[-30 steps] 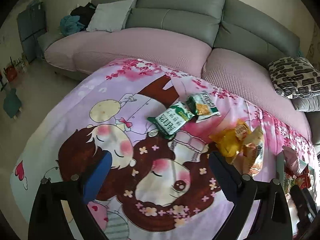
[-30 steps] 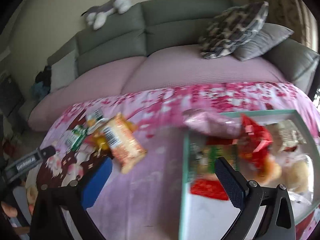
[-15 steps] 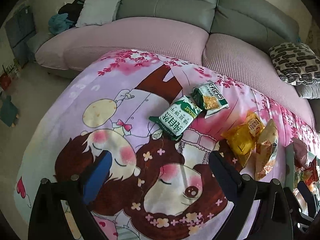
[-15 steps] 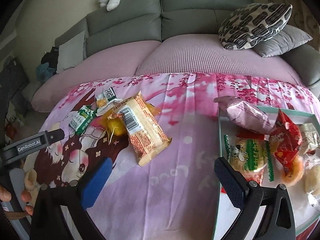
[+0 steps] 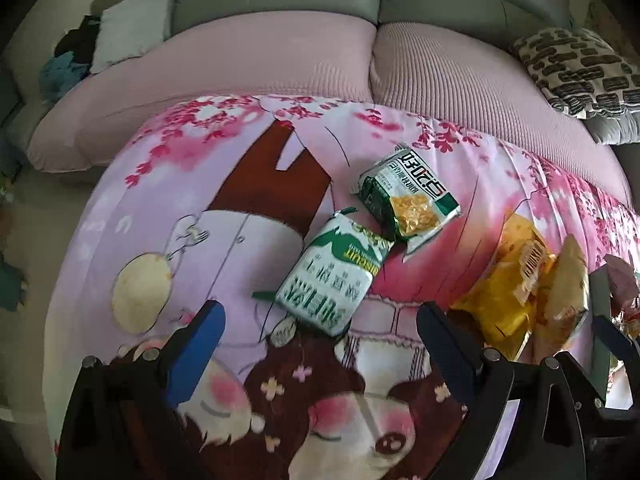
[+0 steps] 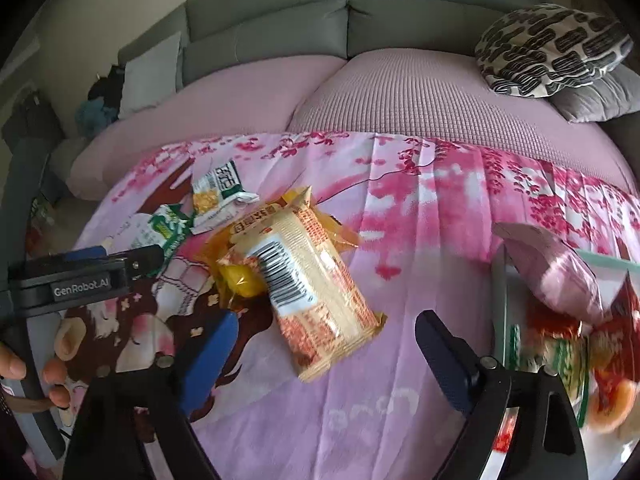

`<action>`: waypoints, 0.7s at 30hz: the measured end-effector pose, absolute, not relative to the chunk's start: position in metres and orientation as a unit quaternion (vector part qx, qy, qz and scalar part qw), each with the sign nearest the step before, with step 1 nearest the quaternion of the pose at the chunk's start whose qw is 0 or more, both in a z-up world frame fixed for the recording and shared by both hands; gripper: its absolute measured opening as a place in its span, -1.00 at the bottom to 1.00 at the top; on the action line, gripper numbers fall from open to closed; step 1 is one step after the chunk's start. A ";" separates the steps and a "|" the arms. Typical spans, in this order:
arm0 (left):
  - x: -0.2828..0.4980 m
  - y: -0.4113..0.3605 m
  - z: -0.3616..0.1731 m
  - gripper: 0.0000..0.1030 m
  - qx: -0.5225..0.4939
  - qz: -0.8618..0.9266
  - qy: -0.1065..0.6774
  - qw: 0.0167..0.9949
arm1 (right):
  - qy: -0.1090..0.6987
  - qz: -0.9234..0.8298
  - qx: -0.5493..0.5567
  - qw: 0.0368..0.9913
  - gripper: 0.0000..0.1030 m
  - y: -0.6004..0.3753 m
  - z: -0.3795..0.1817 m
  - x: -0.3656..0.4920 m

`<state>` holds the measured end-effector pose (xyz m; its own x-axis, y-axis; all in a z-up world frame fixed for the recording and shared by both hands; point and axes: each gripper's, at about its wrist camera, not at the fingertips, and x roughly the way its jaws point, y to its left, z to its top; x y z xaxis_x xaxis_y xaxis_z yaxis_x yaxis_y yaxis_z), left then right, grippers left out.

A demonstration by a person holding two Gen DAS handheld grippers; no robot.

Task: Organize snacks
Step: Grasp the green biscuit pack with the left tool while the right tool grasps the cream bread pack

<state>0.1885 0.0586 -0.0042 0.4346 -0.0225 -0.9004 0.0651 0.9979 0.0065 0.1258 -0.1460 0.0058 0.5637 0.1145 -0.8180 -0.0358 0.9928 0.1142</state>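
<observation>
Roughly halfway, by the look of it: your tray (image 6: 500, 300) off the right finger of your right gripper (image 6: 324, 344) already holds several packets, a pink bag (image 6: 560, 276) leaning over its near corner and red and green wrappers behind it, blurred. Four packets are left on the printed cloth (image 6: 420, 240).

Your right gripper's fingers are spread wide and hold nothing. The orange noodle packet (image 6: 312, 284) lies barcode up just ahead of the gap, nearer the left finger, resting partly on the yellow packet (image 6: 240, 276). That one looks the natural next pick.

Your left gripper (image 5: 320, 328) is likewise spread and empty. The white-and-green biscuit packet (image 5: 336, 280) sits just beyond the fingertips, between them, touching the green corn-snack packet (image 5: 408, 196) farther out. The yellow and orange packets lie beyond its right finger.

Only the right wrist view shows the tray's contents; in the left one you get just a sliver of its edge at the far right. The right view also catches your left gripper's body off its left finger and your fingers on the handle (image 6: 16, 320). The left view alone shows the two green packets clearly and whole.
</observation>
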 end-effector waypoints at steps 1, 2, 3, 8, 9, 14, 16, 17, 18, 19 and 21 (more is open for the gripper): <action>0.192 0.058 -0.007 0.87 0.022 -0.029 0.534 0.845 | 0.467 0.043 0.038 0.883 0.71 -0.146 0.005 0.129; 0.195 0.056 -0.009 0.85 0.027 -0.031 0.536 0.843 | 0.469 0.044 0.032 0.881 0.67 -0.145 0.003 0.132; 0.198 0.054 -0.011 0.79 0.036 -0.031 0.538 0.842 | 0.472 0.044 0.028 0.880 0.61 -0.145 0.002 0.135; 0.207 0.052 -0.018 0.60 0.049 -0.031 0.541 0.839 | 0.481 0.051 0.031 0.874 0.51 -0.145 -0.006 0.144; 0.208 0.053 -0.018 0.51 0.048 -0.030 0.539 0.840 | 0.483 0.053 0.033 0.874 0.46 -0.145 -0.006 0.145; 0.212 0.054 -0.016 0.28 0.049 -0.032 0.537 0.842 | 0.486 0.058 0.038 0.871 0.26 -0.143 -0.007 0.146; 0.212 0.053 -0.015 0.02 0.045 -0.033 0.536 0.843 | 0.486 0.058 0.038 0.871 0.12 -0.141 -0.006 0.146; 0.213 0.053 -0.015 -0.04 0.042 -0.034 0.535 0.843 | 0.486 0.058 0.039 0.871 0.10 -0.141 -0.006 0.146; 0.212 0.052 -0.014 -0.07 0.038 -0.032 0.535 0.843 | 0.486 0.059 0.040 0.871 0.02 -0.141 -0.006 0.146; 0.211 0.052 -0.014 -0.11 0.037 -0.030 0.535 0.844 | 0.487 0.059 0.042 0.871 -0.03 -0.142 -0.005 0.145; 0.209 0.051 -0.014 -0.13 0.035 -0.025 0.534 0.844 | 0.486 0.056 0.046 0.871 -0.07 -0.144 -0.004 0.143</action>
